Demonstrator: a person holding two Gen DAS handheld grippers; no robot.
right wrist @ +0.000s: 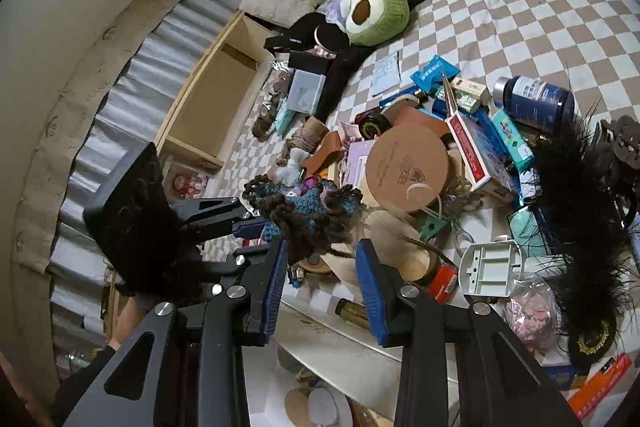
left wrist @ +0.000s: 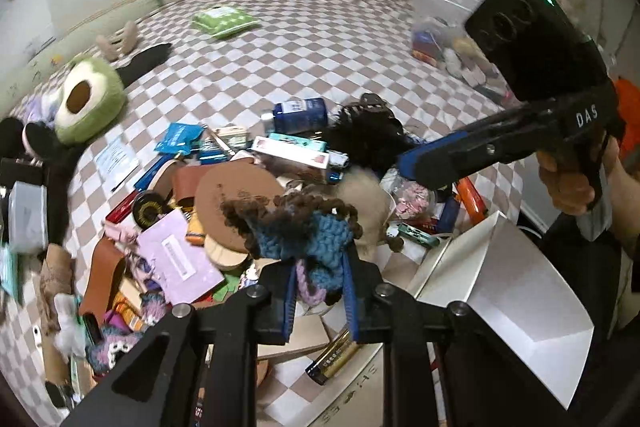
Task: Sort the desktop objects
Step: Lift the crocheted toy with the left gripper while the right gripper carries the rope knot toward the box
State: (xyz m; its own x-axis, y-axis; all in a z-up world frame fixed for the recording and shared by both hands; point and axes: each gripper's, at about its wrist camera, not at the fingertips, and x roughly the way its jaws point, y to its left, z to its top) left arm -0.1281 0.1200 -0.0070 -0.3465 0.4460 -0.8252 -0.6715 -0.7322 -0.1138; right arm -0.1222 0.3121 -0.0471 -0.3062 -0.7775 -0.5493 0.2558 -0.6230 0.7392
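A crocheted piece point(left wrist: 304, 227) of blue yarn with brown frills and a lilac loop hangs above the pile, and my left gripper point(left wrist: 320, 267) is shut on its lower part. In the right wrist view the same crocheted piece point(right wrist: 308, 207) is held up by the left gripper point(right wrist: 256, 227), which comes in from the left. My right gripper point(right wrist: 322, 247) sits just below it with its blue pads apart. A brown frill dangles by the left pad, and neither pad presses on it. Seen from the left wrist, the right gripper point(left wrist: 416, 159) is at the right, held by a hand.
A heap of small items covers the checked bedspread point(left wrist: 320, 39): a round brown lid point(right wrist: 406, 171), a blue bottle point(right wrist: 536, 99), a black feather piece point(right wrist: 580, 207), a white battery tray point(right wrist: 492, 271). An avocado plush point(left wrist: 88, 99) lies far left. A white box point(left wrist: 520, 291) stands near right.
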